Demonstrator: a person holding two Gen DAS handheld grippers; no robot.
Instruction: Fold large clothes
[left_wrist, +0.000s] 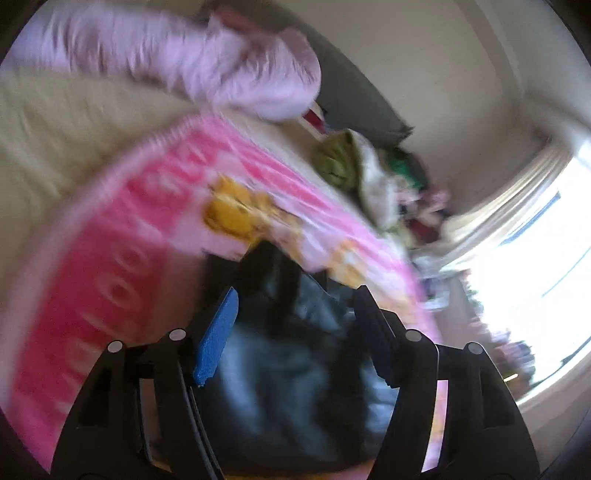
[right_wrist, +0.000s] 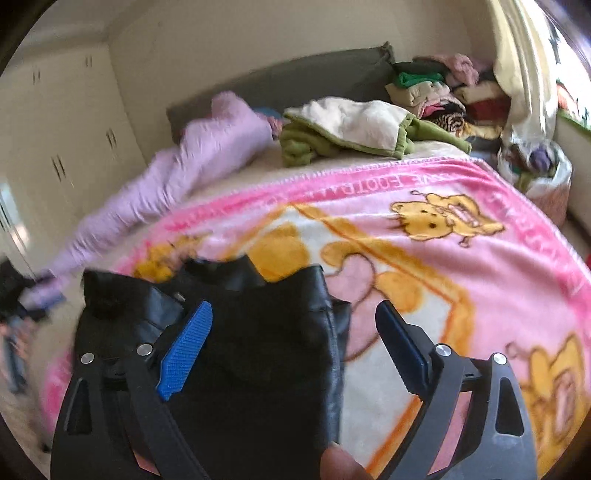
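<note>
1. Lying on the pink blanket (right_wrist: 461, 266) is a black jacket (right_wrist: 258, 332), leathery-looking, bunched up near the blanket's near-left part in the right wrist view. A snap or button shows on its upper left part.
2. Right gripper (right_wrist: 295, 325) is released, jaws spread wide. The jacket sits under and between them, but neither pad presses on it. The left blue pad (right_wrist: 186, 347) hangs over the jacket, the right finger (right_wrist: 402, 343) is over bare blanket.
3. Left gripper (left_wrist: 295, 306) is let go too, jaws apart with the dark jacket (left_wrist: 295, 354) showing in the gap. That view is pretty blurry, so I can't tell if a pad brushes the fabric, but it isn't clamped.
4. Blanket has yellow bear cartoons and a darker pink border with lettering, spread over a beige bed (right_wrist: 240, 181).
5. A lilac garment (right_wrist: 184, 173) stretches along the bed's left side toward a grey headboard cushion (right_wrist: 314, 77).
6. Further back there's a green-and-cream jacket (right_wrist: 354, 125), then a pile of folded clothes (right_wrist: 454, 92) in the far right corner, near a curtain (right_wrist: 517, 66).
7. A fingertip (right_wrist: 340, 465) pokes in at the bottom edge of the right view.
</note>
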